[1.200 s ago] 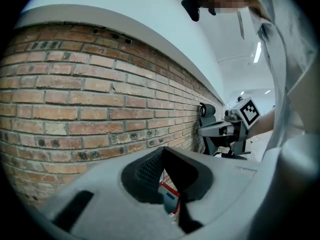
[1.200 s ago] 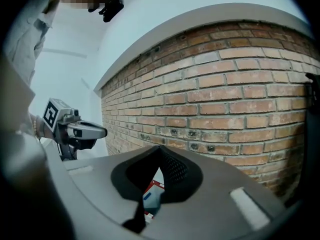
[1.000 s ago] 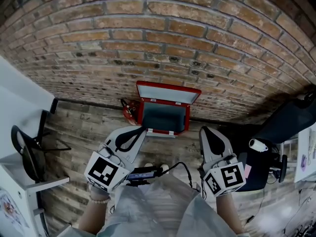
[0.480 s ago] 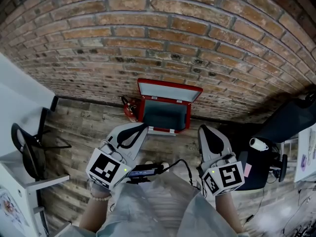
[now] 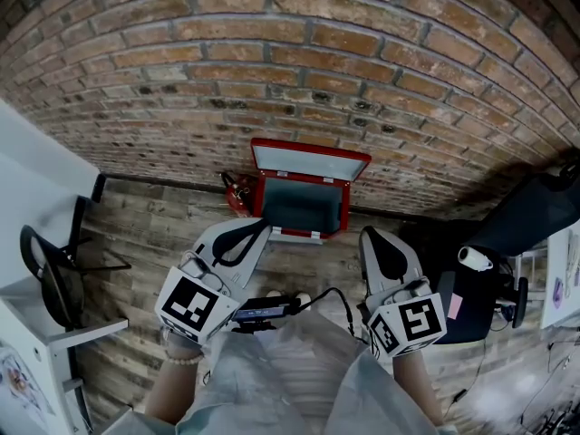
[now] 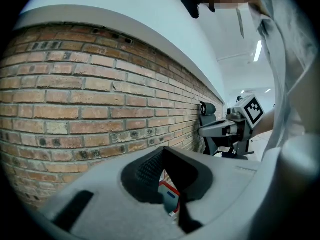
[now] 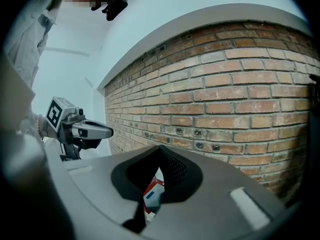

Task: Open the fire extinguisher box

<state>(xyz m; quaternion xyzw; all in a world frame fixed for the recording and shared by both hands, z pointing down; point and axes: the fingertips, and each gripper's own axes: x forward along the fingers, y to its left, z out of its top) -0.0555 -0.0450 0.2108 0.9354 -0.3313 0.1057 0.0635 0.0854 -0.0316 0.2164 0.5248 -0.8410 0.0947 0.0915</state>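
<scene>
The red fire extinguisher box (image 5: 302, 205) is standing open, its lid leaning back against the brick wall (image 5: 290, 62) behind it. The left gripper (image 5: 256, 235) and right gripper (image 5: 375, 243) are hovering well short of the box, both with jaws closed on nothing.

Left tool (image 5: 256, 231) and right tool (image 5: 375, 236) are pale grey plastic shells with black ribbed pads (image 6: 147, 171), each with a cube (image 5: 192, 315) of black-and-white square markers. Person's in a light grey top (image 5: 272, 379), with a bead bracelet (image 5: 182, 361) on the left wrist, and a black cable (image 5: 333, 299) loops off a small black device (image 5: 265, 311).
</scene>
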